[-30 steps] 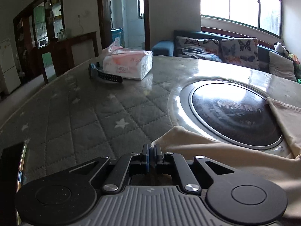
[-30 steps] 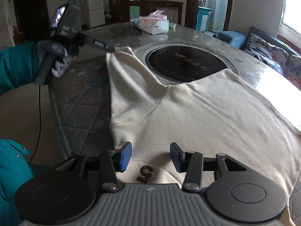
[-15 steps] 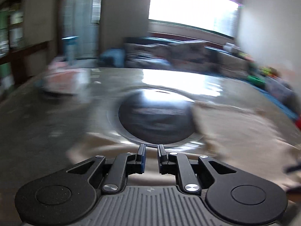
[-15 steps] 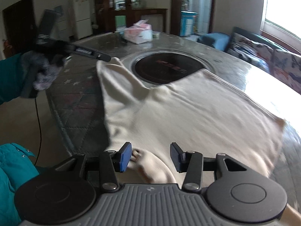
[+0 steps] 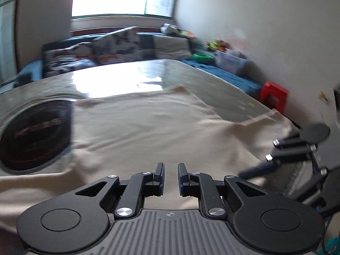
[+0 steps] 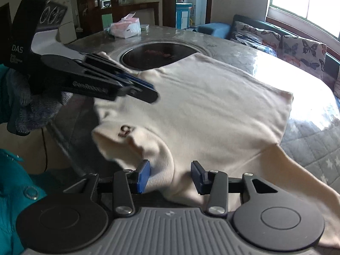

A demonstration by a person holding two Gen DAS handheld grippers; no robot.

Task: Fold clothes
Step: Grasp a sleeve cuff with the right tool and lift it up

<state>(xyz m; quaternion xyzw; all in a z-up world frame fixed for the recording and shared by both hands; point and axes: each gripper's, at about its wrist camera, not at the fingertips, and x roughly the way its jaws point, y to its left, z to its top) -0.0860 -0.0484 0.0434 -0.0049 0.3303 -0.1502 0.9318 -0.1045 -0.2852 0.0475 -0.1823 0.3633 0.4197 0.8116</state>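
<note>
1. Left gripper (image 6: 146, 89) — a second ago it pinched a sleeve tip with shut fingers out beside the table's dark inset disc (image 6: 157, 53); it has since let go and swung in over the cream sweater (image 6: 212, 106), fingers now slightly parted and holding nothing.
2. Cream sweater — lies spread across the quilted table (image 6: 308, 140), left sleeve drawn in over the chest, collar bunched at the near edge.
3. Right gripper (image 6: 170, 176) — fingers wide apart, straddling the bunched collar without clamping it, much as before.
4. Reading — one sleeve fold looks made; the body and the right sleeve (image 6: 297, 180) lie unfolded.
</note>
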